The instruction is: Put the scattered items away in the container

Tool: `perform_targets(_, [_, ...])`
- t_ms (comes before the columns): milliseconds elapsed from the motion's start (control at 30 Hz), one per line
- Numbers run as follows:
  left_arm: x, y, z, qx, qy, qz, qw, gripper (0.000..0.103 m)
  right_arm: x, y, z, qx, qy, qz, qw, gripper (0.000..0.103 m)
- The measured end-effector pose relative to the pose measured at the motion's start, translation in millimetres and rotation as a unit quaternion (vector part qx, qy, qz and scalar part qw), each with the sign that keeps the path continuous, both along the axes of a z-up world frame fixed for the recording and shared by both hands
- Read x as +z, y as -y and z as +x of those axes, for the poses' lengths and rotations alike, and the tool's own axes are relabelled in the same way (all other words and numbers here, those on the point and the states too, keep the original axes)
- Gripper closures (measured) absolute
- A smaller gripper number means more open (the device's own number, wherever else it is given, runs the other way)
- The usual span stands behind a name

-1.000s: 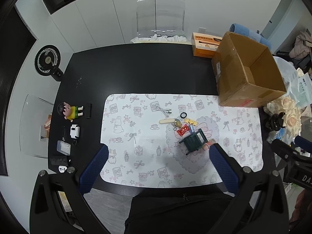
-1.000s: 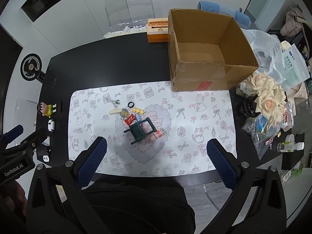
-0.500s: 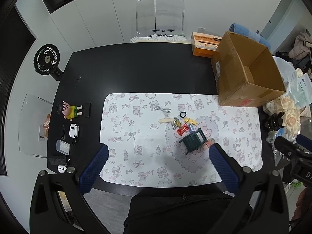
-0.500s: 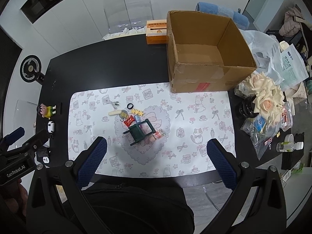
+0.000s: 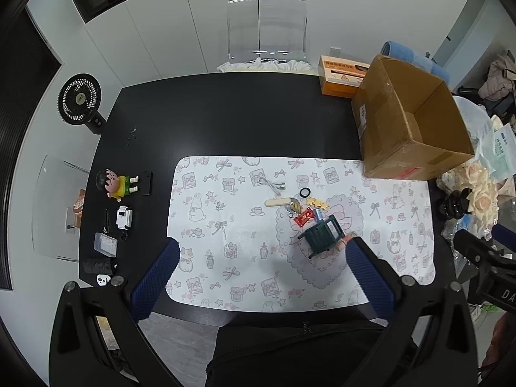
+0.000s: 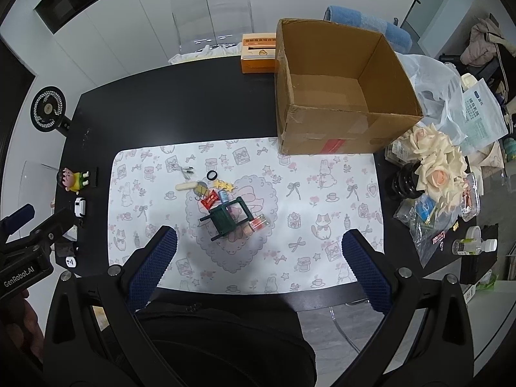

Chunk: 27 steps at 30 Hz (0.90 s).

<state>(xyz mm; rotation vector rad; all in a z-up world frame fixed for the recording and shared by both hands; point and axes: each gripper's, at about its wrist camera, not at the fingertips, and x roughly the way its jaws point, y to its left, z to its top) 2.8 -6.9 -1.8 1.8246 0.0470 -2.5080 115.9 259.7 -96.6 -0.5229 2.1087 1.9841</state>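
On the glossy black table [image 5: 225,122], a white printed mat [image 5: 225,225] with a scalloped heart patch serves as the landmark. Well left of the mat, off the table's edge, stands a round black grille fan [image 5: 79,99]; nearer the mat's left edge lie a glossy cartoon figurine [image 5: 116,183] in a yellow shirt, a small white boxy gadget [image 5: 124,217] and a clear plastic case [image 5: 105,244]. Over the mat's near left corner hangs the left gripper [image 5: 262,275], its ribbed blue pads [image 5: 154,277] spread wide and empty. Toward the mat's middle sit the scattered items: a coiled white cable [image 6: 182,170], a pale flat stick [image 6: 186,186], a black ring [image 6: 212,175], yellow star shapes [image 6: 225,184], a red foil packet [image 6: 210,200], a little blue can [image 6: 223,196] and a brassy keychain [image 6: 200,190], all close together. Just nearer on the heart patch lies a dark green slatted toy chair [image 6: 229,217], tipped on its side, with a clear orange-filled tube [image 6: 258,223] touching its right side. Over the mat's near edge the right gripper [image 6: 258,269] hovers, textured blue fingers [image 6: 364,267] likewise wide apart, holding nothing. At the mat's far right corner stands the open corrugated cardboard box [image 6: 325,142], square-walled, red tape on its front; an orange carton [image 6: 258,53] sits behind it. Right of the mat, cream fabric roses [image 6: 435,167] rise from a ribbed black vase [image 6: 403,183] among crinkled clear bags.
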Motion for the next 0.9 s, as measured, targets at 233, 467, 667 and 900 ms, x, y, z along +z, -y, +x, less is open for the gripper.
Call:
perform_targets(233, [2.5, 0.4, 0.8, 0.001, -0.005, -0.003, 1.0000, 0.000, 3.4, 0.5, -0.8, -0.004, -0.006, 0.000, 1.000, 0.000])
perform_targets(467, [5.3, 1.7, 2.5, 0.005, -0.012, -0.005, 0.9999, 0.000, 3.8, 2.2, 1.7, -0.012, -0.005, 0.001, 1.000, 0.000])
perform_targets(667, [4.6, 1.1, 3.9, 0.006, -0.011, -0.005, 0.9999, 0.000, 2.8, 3.4, 1.8, -0.012, -0.005, 0.000, 1.000, 0.000])
perform_targets(900, [3.6, 0.8, 4.7, 0.004, -0.010, -0.002, 0.9999, 0.000, 7.5, 1.8, 0.8, -0.010, -0.004, -0.003, 1.000, 0.000])
